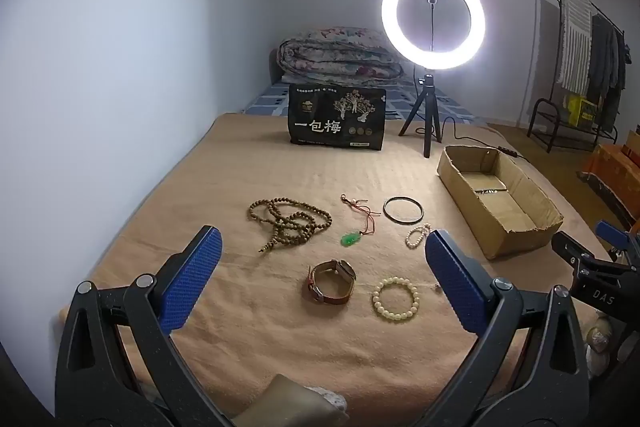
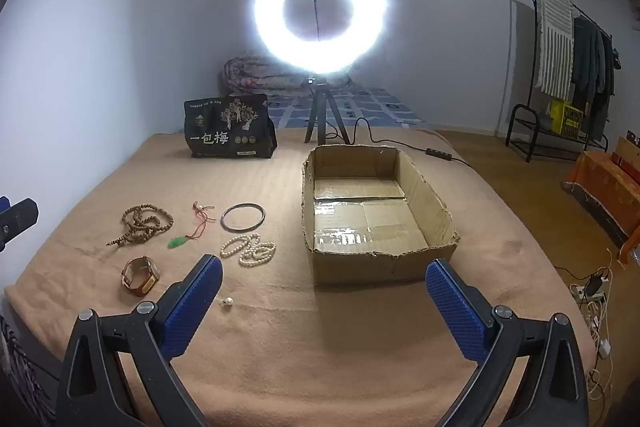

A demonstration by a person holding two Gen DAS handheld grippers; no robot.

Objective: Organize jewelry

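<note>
Right, both grippers are hovering low over the bed (image 1: 248, 327) with its tan blanket, and nothing is being held yet. The left gripper (image 1: 322, 277) is sitting with its blue pads spread wide apart, framing the jewelry in the middle of its frame. The right gripper (image 2: 324, 301) is likewise gaping wide and empty, looking at the cardboard box (image 2: 436, 199) in the centre right of its frame, which appears bare inside.

The pieces are lying loose, left of the box. The wooden bead strand (image 1: 289, 223) is coiling at centre left; it is looking limp and will likely drape and swing, so pinching a bunched section seems wise. The jade pendant (image 1: 352, 239) on its red cord is sitting mid-frame; the stone may be brittle and slick, so the cord is looking like the safer hold. The dark bangle (image 1: 403, 209) is lying flat beside it: stiff, thin, probably taken across its rim. The pearl strand (image 2: 249, 248) is heaping just below the bangle, smooth and apt to slip. The leather watch (image 1: 331, 281) is standing on its edge in the lower middle, its firm strap offering a good bite. The pale bead bracelet (image 1: 395, 299) is resting just right of it, probably elastic. A tiny pearl piece (image 2: 227, 303) is sitting alone near the right gripper's left finger, fiddly to catch.
</note>
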